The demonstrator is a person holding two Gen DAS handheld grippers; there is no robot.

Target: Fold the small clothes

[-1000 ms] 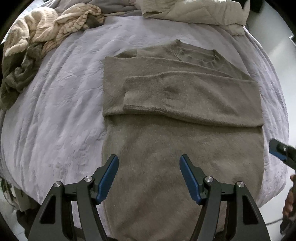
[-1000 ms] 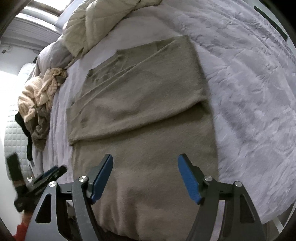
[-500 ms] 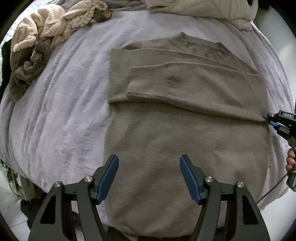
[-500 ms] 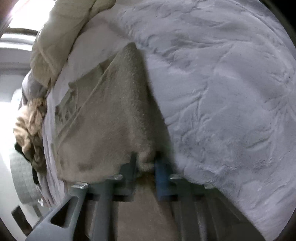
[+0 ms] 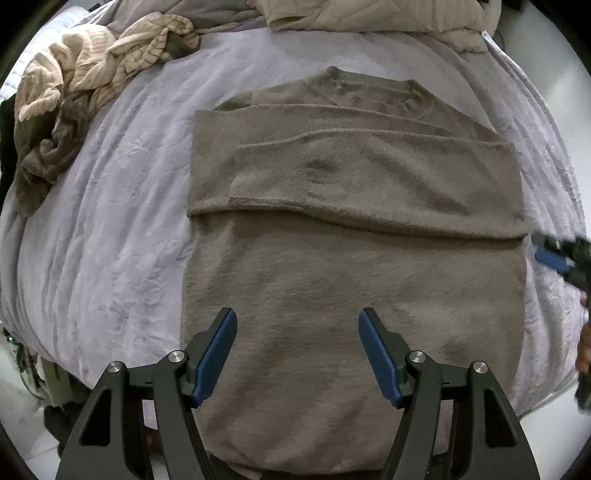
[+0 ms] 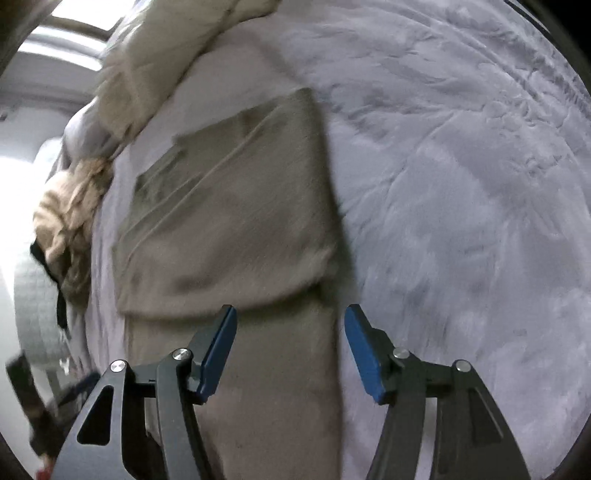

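Observation:
An olive-grey knit sweater lies flat on the bed, neckline far from me, both sleeves folded across its chest. My left gripper hovers open above the sweater's lower body, nothing between its blue pads. In the right wrist view the same sweater fills the left half, blurred. My right gripper is open over the sweater's right side edge, just below the folded sleeve. From the left wrist view the right gripper shows at the far right, beside the sweater's edge.
A lavender plush blanket covers the bed. A heap of beige striped and dark green clothes lies at the far left. A cream quilted cover is bunched along the far side. The bed's near edge drops to the floor.
My right gripper was shut on the sweater's right edge half a second ago; now it is open and drawn back. The left gripper stays open and has backed away, showing more of the sweater.

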